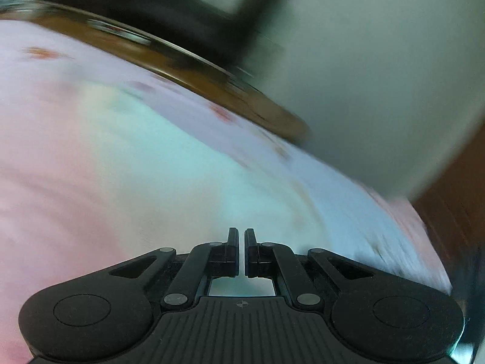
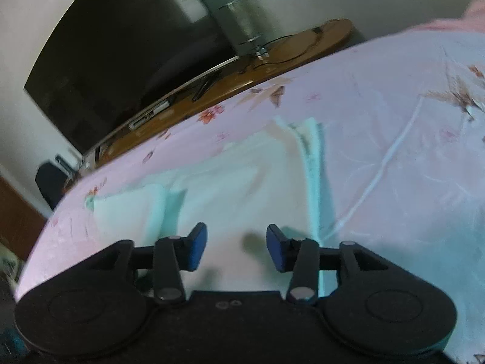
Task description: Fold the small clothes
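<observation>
Left tool (image 1: 241,251): fingers nearly together with a thin gap, nothing visibly between them; the view is motion-blurred. Right tool (image 2: 236,247): fingers spread apart, holding nothing, directly above the garment (image 2: 224,182). The garment, pale mint and cream, lies flat on the floral pink bedsheet (image 2: 394,157); a wooden counter (image 2: 272,66) carrying a television (image 2: 121,60) stands behind the bed.

A pale mint-and-cream garment (image 2: 230,179) lies spread flat on the pink floral bedsheet (image 2: 394,139), one sleeve stretched out to the left, a ribbed mint edge along its right side. In the blurred left view it shows as a mint patch (image 1: 169,151).
</observation>
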A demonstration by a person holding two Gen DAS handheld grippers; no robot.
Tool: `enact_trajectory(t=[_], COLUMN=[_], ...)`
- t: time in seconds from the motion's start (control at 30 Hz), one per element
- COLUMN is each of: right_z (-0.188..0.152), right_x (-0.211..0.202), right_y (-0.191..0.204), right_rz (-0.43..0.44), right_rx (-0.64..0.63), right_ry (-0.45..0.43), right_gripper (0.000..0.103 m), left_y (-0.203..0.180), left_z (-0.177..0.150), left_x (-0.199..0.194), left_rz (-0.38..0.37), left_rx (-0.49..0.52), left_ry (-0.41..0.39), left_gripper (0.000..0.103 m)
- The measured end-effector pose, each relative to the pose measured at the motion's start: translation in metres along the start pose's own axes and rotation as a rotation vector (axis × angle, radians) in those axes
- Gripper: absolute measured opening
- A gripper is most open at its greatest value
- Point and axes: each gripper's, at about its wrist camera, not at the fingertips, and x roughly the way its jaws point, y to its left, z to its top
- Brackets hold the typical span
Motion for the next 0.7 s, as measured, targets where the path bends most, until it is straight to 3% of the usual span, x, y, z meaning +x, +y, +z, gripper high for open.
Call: enact_trajectory(t=[0.03,0.07,0.1,0.13,0.2,0.37,0.5,0.7], right_z=[-0.004,-0.006,-0.010,-0.011,-0.008,0.008,0.019,0.041], right_x=[0.005,0.008,0.011,0.014,0.023,0.064,0.087,0.110], right_y=[0.005,0.008,0.015,0.021,0.033,0.056,0.069,0.076], right_rz=[0.011,0.023,0.033,0.046,0.076,0.155,0.161,0.200], right_rx=[-0.003,-0.005,-0.011,-0.017,-0.023,0.014,-0.012,-0.031], right_ry=[0.020,0.035,0.048,0.056,0.065,0.115,0.121,0.138], right_gripper=[0.050,0.050,0.051,0.051,0.053,0.053,0.053,0.052], left_y=[0.005,0.011,0.020,0.029,0.041,0.070,0.095,0.104], left_z=[0.006,0.012,0.019,0.022,0.031,0.043,0.052,0.053], left_x=[-0.003,-0.007,-0.012,-0.018,-0.026,-0.009,0.014,0.044], left_rz=[0.039,0.059,0.074,0.100,0.143,0.183,0.224,0.264], left_rx=[0.012,0.025,0.015,-0.005,-0.019,-0.098,-0.209,-0.217], left_ry=[-0.007,-0.004,-0.011,-0.031,-0.074,-0.039,-0.056,-0.025], left_gripper=[0.012,0.040,0.058,0.085,0.089,0.089,0.089,0.089])
